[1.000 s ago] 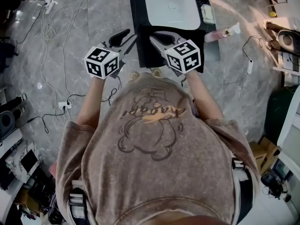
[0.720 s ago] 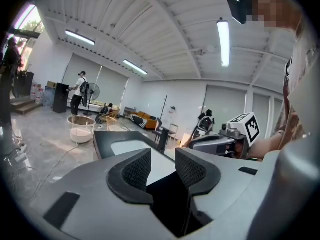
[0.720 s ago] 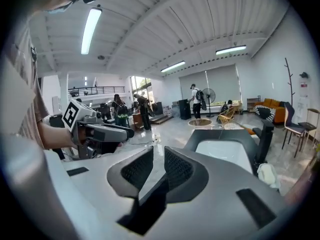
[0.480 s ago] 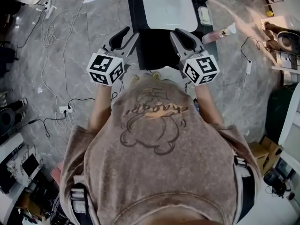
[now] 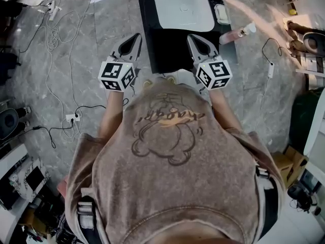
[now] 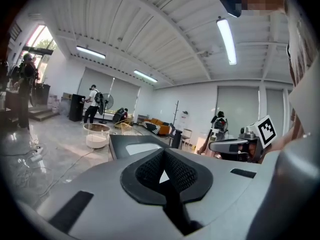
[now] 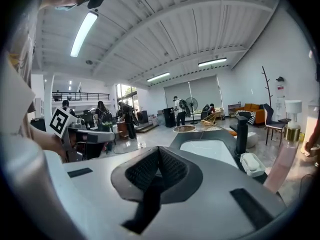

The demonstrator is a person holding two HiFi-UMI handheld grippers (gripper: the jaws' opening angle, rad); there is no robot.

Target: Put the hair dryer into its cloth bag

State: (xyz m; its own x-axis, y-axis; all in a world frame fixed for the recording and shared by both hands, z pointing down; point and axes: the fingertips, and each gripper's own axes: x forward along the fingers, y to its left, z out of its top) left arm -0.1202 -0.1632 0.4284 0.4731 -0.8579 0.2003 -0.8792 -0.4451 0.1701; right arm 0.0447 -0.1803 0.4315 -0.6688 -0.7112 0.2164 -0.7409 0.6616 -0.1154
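With both pairs of jaws just closed and nothing caught between them, the left gripper [image 6: 163,158] and the right gripper [image 7: 159,155] hang side by side, pads pressed flat together, near the front of a dark counter [image 5: 144,14]. Between the two snouts we see what we take to be the cloth bag [image 5: 171,55], a black patch lying on that counter, though the head view is too dark there for us to be sure. The hair dryer we cannot make out in any view.

Beyond the patch sits a white basin [image 5: 183,6], with a black tap [image 7: 241,129], a white soap dish [image 7: 252,165] and a pink bottle [image 7: 282,166] at its right side. Each gripper carries its marker cube [image 5: 117,75] just ahead of the person's forearm, and the person's brown printed shirt [image 5: 167,136] fills the lower frame. Cables [image 5: 56,32] trail over the grey marble floor [image 5: 101,29] to the counter's left. Farther off, the gripper views show an open hall with strip lights [image 7: 85,31], a standing fan [image 7: 191,104] and several people carrying backpacks.
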